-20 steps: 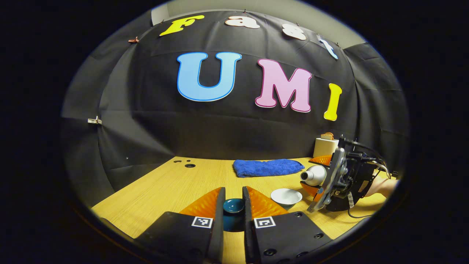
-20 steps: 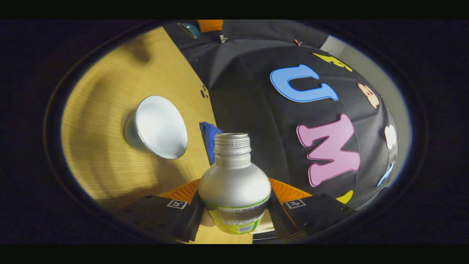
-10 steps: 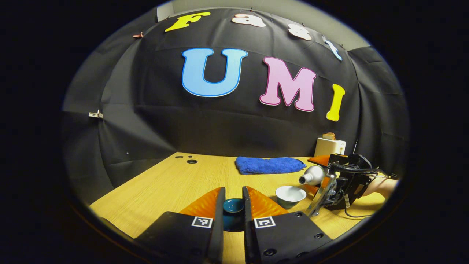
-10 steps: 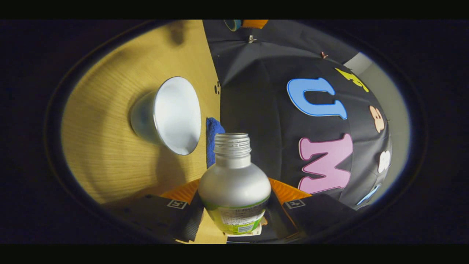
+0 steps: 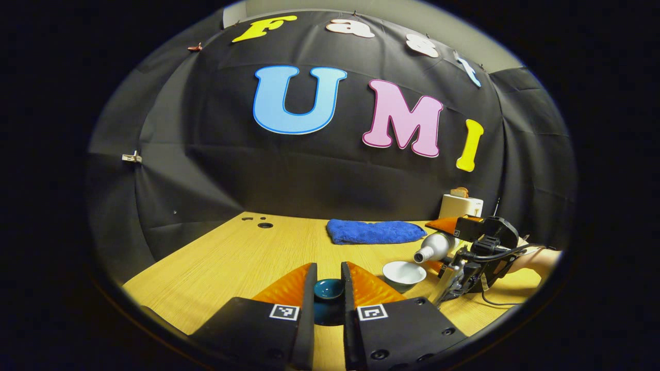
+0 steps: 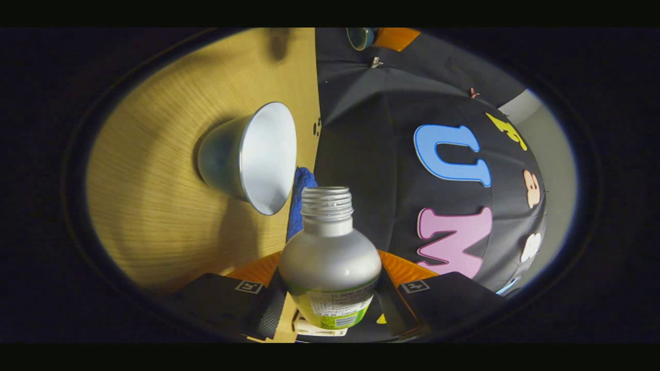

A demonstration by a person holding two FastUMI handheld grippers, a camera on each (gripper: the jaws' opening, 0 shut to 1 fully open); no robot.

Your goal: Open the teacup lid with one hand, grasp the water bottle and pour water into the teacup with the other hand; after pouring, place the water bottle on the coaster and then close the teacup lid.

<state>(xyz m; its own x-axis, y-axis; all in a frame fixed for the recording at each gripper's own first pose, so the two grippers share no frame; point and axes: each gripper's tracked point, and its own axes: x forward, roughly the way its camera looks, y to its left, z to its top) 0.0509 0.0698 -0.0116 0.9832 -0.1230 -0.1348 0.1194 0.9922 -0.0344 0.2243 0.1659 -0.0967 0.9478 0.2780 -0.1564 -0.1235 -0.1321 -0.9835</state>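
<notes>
The teacup (image 5: 403, 272) stands uncovered on the wooden tabletop (image 5: 242, 263), toward the right side, its white interior exposed. Directly above its right rim hangs the open mouth of the water bottle (image 5: 435, 247), a silver body tipped steeply with the neck pointing down and left at the cup; no stream can be made out. In the right gripper view the same bottle (image 6: 330, 263) sits pinched at its shoulder between both fingers of the right tool (image 6: 330, 296), cap off, threads bare, with the teacup (image 6: 250, 157) just beyond the neck. A hand (image 5: 539, 257) carries that tool (image 5: 472, 252) from the right edge. The teacup lid (image 5: 328, 296), dark teal, is clamped between the two fingers of the left tool (image 5: 328, 304), held near and left of the cup, clear of it. Farther back lie a blue towel (image 5: 374, 232) and a toaster (image 5: 460, 205) against the wall at far right.
</notes>
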